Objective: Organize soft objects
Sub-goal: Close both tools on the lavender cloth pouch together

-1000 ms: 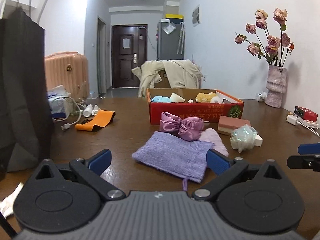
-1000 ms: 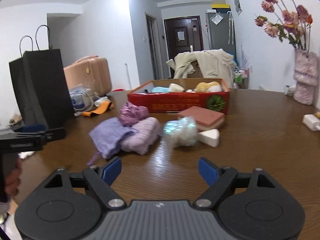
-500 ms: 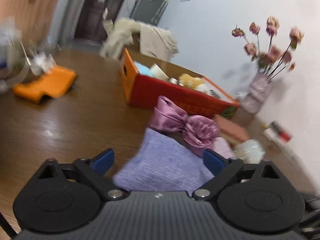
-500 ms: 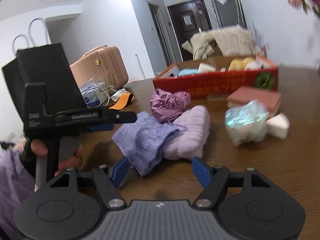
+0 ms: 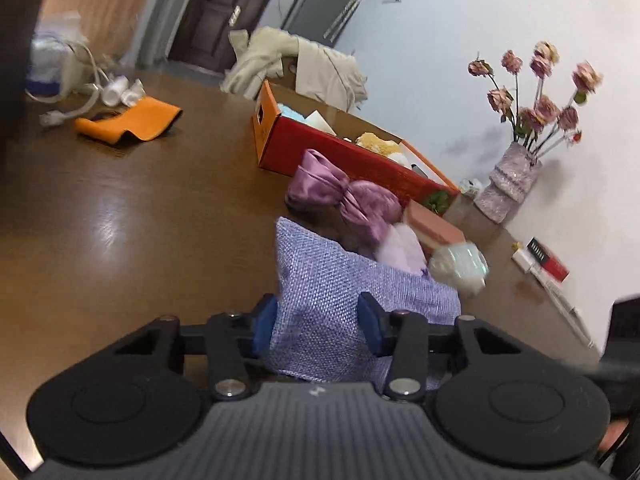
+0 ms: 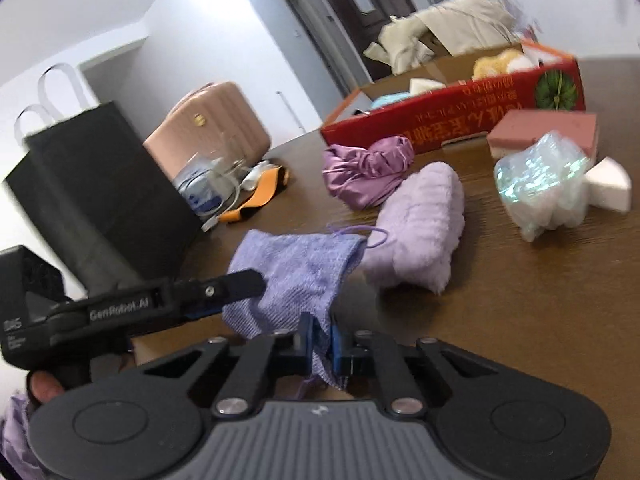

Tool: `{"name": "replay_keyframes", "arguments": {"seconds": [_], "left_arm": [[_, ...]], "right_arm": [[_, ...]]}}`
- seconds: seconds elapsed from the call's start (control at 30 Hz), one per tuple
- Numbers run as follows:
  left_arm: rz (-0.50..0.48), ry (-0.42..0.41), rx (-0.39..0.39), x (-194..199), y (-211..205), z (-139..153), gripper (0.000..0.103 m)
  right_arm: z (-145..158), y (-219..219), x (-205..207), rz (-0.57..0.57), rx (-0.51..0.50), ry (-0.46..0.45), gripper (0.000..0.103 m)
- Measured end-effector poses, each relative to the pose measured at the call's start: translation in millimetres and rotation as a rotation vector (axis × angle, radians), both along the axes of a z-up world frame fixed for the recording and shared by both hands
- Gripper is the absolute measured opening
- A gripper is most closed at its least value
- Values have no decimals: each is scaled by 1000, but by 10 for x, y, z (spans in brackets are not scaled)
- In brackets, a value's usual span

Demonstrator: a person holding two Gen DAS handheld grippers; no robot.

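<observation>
A lavender woven pouch (image 5: 340, 280) lies on the brown table, held from two sides. My left gripper (image 5: 316, 322) has its blue pads around the pouch's near edge, closed on the fabric. My right gripper (image 6: 321, 340) is shut tight on a corner of the same pouch (image 6: 296, 268). The left gripper's finger (image 6: 236, 284) shows against the pouch in the right wrist view. Beyond lie a pale purple towel (image 6: 420, 236), a purple satin bag (image 6: 368, 168) and an iridescent plastic bundle (image 6: 540, 184). The red box (image 6: 460, 120) holds soft items.
A black paper bag (image 6: 100, 188) stands at the left. An orange strap (image 5: 128, 122), cables and white items lie behind. A pink sponge (image 6: 544, 132) and a white wedge (image 6: 608, 184) sit by the box. A vase of flowers (image 5: 512, 176) stands at the wall.
Both grippers have moved in on the lavender pouch and closed on it. They were open half a second ago. The pouch is bunched up between them.
</observation>
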State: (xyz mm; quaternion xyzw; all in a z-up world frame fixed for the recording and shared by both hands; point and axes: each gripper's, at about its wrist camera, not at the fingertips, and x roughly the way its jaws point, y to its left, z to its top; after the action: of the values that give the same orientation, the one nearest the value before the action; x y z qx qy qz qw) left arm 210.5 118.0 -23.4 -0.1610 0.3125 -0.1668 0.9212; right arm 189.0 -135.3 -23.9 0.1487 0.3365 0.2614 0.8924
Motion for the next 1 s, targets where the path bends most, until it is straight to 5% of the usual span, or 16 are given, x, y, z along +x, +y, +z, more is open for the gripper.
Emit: {"name": "replay_keyframes", "arguments": {"seconds": [0.13,0.27,0.33,0.53,0.6,0.7,0.77,0.83,0.9,1.0], "left_arm": [[-1,2,-37,-389,-162,-3,38],[2,0,-7,-518,-334,15,37],[8,0,12,-534,-383,23,37],[11,24,33,-384,-373,-16,38],[26,36,52,-313,-365,-36,39],[34,31,47,-289,-327,-34,54],[30,37,46,-283,-310,-49,54],[32,48,50,-273,-305,-79,44],[14,50,35,-263,-302,-86,20],[12,27,27,-288,-327,-25,10]], "right_arm": [[134,-115,-342,-7,-73,-75,10],[142,-246,-398,-98,-102,-98,27],[118,-342,-375,-129,-72,-105,40],[-66,-334,-5,-38,44,-60,46],[-110,-284,89,-22,48,-40,44],[-156,-198,173,-52,-33,-16,16],[-167,-164,158,-62,-83,-28,12],[-149,-86,115,-50,-147,-57,10],[-150,-52,94,-32,-162,-67,7],[-119,-7,41,-27,-208,-96,6]]}}
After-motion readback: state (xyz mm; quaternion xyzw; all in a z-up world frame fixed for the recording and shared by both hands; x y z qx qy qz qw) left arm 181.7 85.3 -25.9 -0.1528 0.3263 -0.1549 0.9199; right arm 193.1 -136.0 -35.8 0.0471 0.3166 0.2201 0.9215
